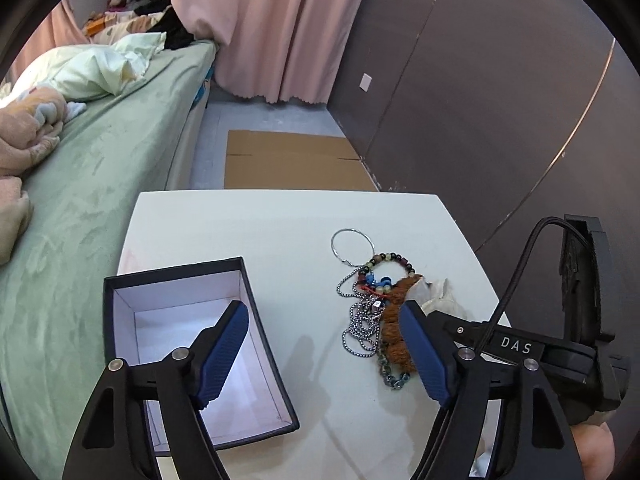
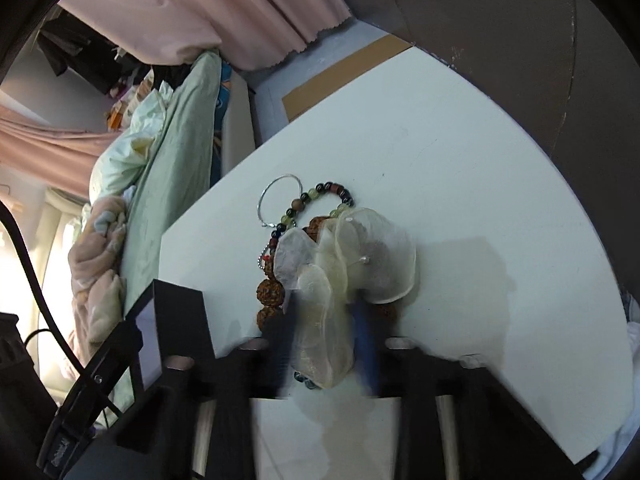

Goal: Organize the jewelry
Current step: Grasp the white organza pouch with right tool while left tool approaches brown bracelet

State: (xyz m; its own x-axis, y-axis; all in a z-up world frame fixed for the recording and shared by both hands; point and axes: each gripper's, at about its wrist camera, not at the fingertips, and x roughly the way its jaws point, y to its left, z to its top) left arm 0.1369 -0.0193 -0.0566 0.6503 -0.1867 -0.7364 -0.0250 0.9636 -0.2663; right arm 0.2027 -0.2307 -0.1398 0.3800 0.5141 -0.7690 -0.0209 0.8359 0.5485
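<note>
Item: my right gripper [image 2: 324, 332], jaws pinching organza flower [image 2: 352, 260] for boxing; left gripper [image 1: 324, 344], jaws spread beside open box [image 1: 176, 280]

On the surface [image 1: 280, 220], the open box [image 1: 192, 344] sits to the left and the jewelry pile [image 1: 376, 312] to the right, well apart. Within the pile, the hoop [image 1: 352, 245] lies farthest back, touching the beaded bracelet [image 1: 390, 266], with the ball chain [image 1: 362, 328] in front. The bed [image 1: 100, 184] runs along the surface's left side, and flattened cardboard [image 1: 296, 160] lies on the floor behind it.
</note>
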